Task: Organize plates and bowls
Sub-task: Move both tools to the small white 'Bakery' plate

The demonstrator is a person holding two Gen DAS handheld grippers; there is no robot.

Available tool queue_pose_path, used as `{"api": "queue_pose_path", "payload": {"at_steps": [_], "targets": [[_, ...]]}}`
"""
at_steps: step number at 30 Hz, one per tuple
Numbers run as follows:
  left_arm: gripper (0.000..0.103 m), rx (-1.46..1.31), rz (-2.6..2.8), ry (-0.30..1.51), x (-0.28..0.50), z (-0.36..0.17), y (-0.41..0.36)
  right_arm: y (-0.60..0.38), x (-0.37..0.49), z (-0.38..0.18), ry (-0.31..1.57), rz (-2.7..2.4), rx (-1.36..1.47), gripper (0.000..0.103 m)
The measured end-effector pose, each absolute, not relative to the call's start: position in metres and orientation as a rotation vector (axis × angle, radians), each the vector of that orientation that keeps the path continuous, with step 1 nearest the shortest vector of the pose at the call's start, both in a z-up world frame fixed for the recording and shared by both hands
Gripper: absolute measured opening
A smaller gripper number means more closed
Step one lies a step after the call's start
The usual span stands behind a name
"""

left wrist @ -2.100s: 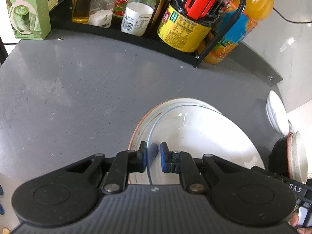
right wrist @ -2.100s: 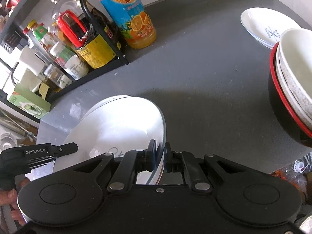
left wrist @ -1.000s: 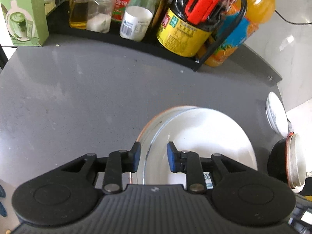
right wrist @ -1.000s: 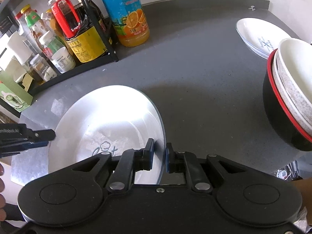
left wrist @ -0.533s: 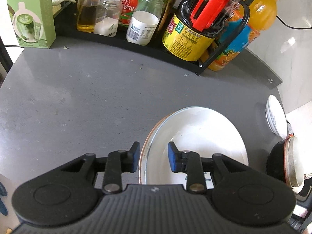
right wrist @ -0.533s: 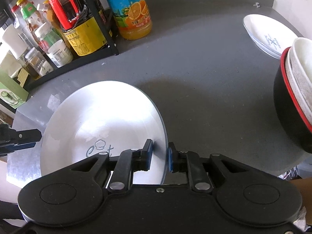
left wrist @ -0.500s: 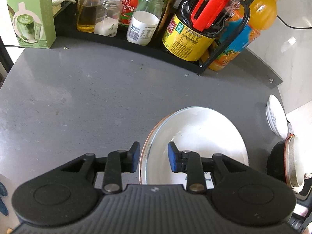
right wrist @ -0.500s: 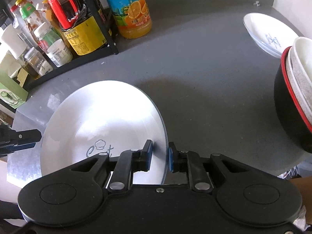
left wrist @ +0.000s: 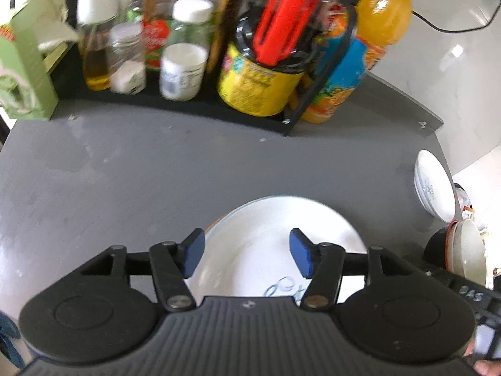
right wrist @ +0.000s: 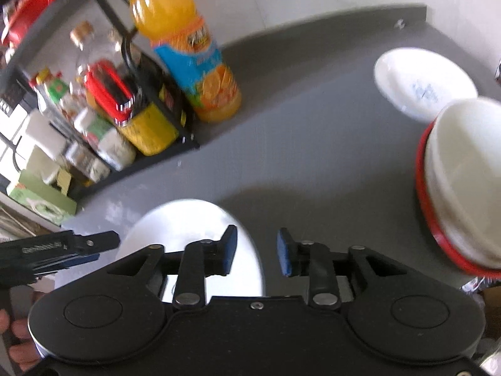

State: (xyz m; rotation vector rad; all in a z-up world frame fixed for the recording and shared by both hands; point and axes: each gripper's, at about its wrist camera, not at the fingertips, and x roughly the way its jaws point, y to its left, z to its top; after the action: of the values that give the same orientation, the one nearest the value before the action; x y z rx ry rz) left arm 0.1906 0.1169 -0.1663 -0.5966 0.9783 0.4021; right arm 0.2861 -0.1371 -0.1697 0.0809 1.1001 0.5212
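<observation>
A big white plate [left wrist: 250, 244] with blue lettering lies flat on the grey counter [left wrist: 131, 169], on top of another plate whose orange rim peeks out at its left. My left gripper [left wrist: 247, 255] hangs open above its near part, holding nothing. In the right wrist view the same white plate [right wrist: 188, 219] lies below my right gripper [right wrist: 256, 252], which is open and empty over the plate's right edge. A small white plate [right wrist: 422, 83] sits at the far right. Nested white bowls in a black red-rimmed bowl [right wrist: 463, 185] stand at the right edge.
A black rack [left wrist: 175, 106] with oil, sauce and spice bottles lines the back of the counter, with an orange juice bottle [right wrist: 188, 53] at its right end and a green carton [left wrist: 22, 65] at its left. A hand [right wrist: 18, 332] holds the left gripper's handle.
Both grippers have opened wide and let go of the big white plate, which now rests on the stack. Both have lifted back a little from it.
</observation>
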Motion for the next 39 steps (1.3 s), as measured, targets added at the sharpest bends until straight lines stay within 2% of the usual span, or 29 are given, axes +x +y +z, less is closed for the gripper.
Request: {"api": "queue_pose_path", "payload": {"at_steps": [2,8,14,24,39], "targets": [[0.066,-0.59,0.396,0.973,0.2,-0.162,0.11,-0.146,0.291,-0.162,1.075,0.509,0.089,0.044],[0.075,-0.541,0.357,0.958,0.233,-0.15,0.086,-0.177,0.309,-0.144,1.004,0.455,0.104,0.054],[0.078,-0.513,0.299,0.955,0.268,-0.141,0.057,-0.213,0.329,-0.134,0.954,0.386,0.135,0.064],[0.078,-0.512,0.252,0.964,0.328,-0.138,0.011,-0.28,0.371,-0.125,0.924,0.298,0.192,0.067],[0.078,-0.52,0.229,0.971,0.406,-0.147,-0.052,-0.351,0.438,-0.142,0.95,0.294,0.205,0.067]]}}
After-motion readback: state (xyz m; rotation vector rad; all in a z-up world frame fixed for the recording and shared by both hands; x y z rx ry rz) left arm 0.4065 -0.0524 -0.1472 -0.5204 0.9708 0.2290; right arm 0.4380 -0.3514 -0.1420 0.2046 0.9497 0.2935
